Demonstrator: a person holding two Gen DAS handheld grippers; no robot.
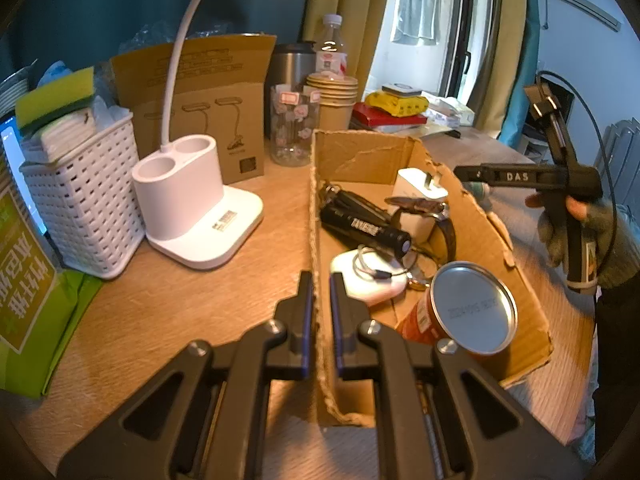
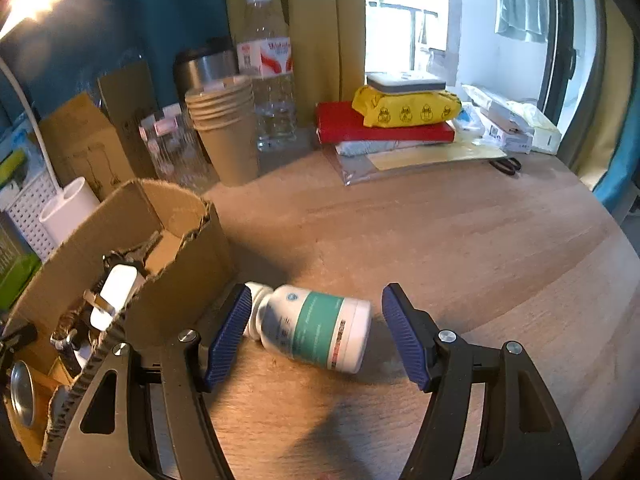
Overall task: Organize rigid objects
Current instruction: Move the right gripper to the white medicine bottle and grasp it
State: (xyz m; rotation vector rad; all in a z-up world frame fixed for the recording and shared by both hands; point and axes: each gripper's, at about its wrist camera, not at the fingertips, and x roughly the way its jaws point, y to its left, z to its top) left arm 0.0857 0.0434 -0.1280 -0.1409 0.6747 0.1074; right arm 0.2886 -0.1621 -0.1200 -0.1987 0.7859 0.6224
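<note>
An open cardboard box [image 1: 360, 156] stands on the wooden table. It holds a black flashlight [image 1: 368, 228], a white charger [image 1: 420, 188], a red can [image 1: 472, 308] showing its metal end, and a white round case [image 1: 360, 284]. My left gripper [image 1: 321, 280] is shut on the box's left wall. To the right of the box [image 2: 180, 280] a white pill bottle [image 2: 316, 328] with a green label lies on its side on the table. My right gripper [image 2: 317, 294] is open around the bottle. Its left pad sits by the cap and its right pad stands apart from the base.
A white lamp base [image 1: 200, 216], a woven basket [image 1: 88, 200] and a glass jar [image 1: 294, 128] stand left of and behind the box. Paper cups [image 2: 226, 128], a water bottle [image 2: 272, 80], a red book [image 2: 384, 124] and scissors [image 2: 508, 166] line the far edge. A gloved hand [image 1: 580, 232] holds the right gripper.
</note>
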